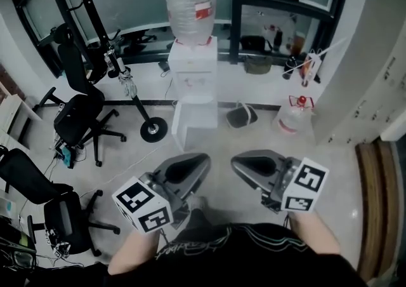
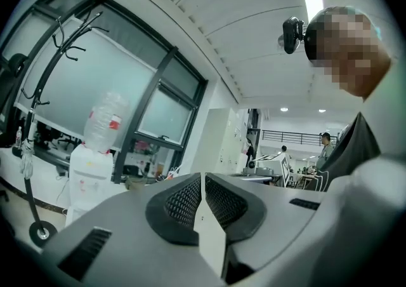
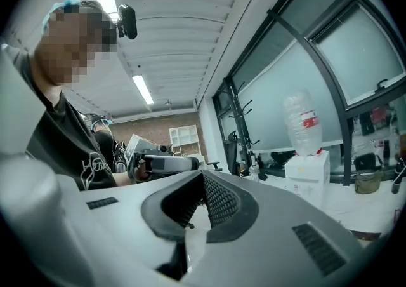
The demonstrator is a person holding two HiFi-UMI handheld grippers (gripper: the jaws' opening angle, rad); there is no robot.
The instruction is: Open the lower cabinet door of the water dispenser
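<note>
Fingers [image 2: 184, 202] together, open floor [image 1: 219, 145] before dispenser [image 1: 192, 70].

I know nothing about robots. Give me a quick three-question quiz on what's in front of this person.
1. True or false: the left gripper touches the water dispenser.
2. In the head view, what stands left of the water dispenser? A coat rack; B ladder; C fridge.
3. Fill in: the right gripper holds ___.
Key: 1 false, it is held well short. 2 A. 3 nothing, jaws shut.
</note>
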